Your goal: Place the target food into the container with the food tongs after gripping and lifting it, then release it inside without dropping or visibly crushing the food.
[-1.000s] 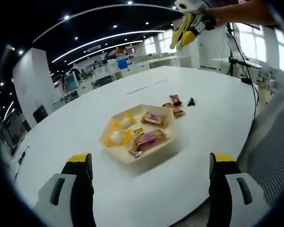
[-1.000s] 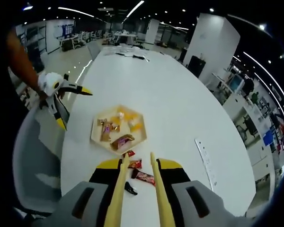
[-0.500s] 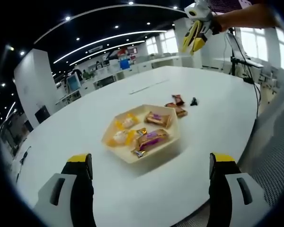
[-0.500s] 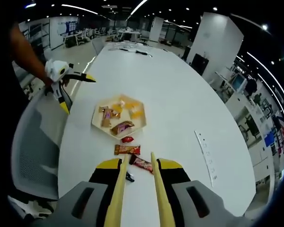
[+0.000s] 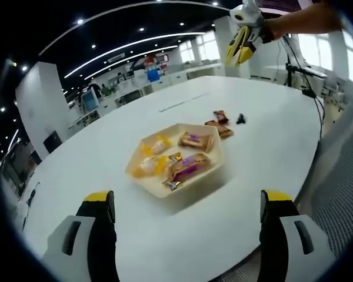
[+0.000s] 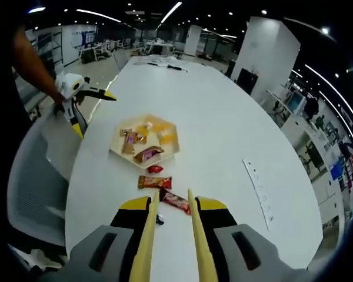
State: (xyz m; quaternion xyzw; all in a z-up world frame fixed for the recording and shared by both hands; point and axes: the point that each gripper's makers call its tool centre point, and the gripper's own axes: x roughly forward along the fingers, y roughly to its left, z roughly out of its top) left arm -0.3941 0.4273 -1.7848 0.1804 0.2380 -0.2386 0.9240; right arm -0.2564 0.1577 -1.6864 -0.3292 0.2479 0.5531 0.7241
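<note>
snack bars, three wrapped ones, lie loose on the white table (image 6: pixel 223 135) just short of the hexagonal tray (image 6: pixel 145 145): a small red one (image 6: pixel 155 169) nearest it, an orange-brown one (image 6: pixel 155 182) behind, a dark red one (image 6: pixel 175 200) closest to my tongs (image 6: pixel 168 235). the orange-brown bar lies crosswise to my line of approach; the dark red one runs slantwise, one end toward my tong tips. tray already holds several wrapped sweets and bars, so i judge the job partly done, these three left. my right gripper (image 6: pixel 168 202) pinches the tong arms, tips narrow, holding nothing. my left gripper (image 5: pixel 188 202) gapes wide, empty, short of the tray.
</note>
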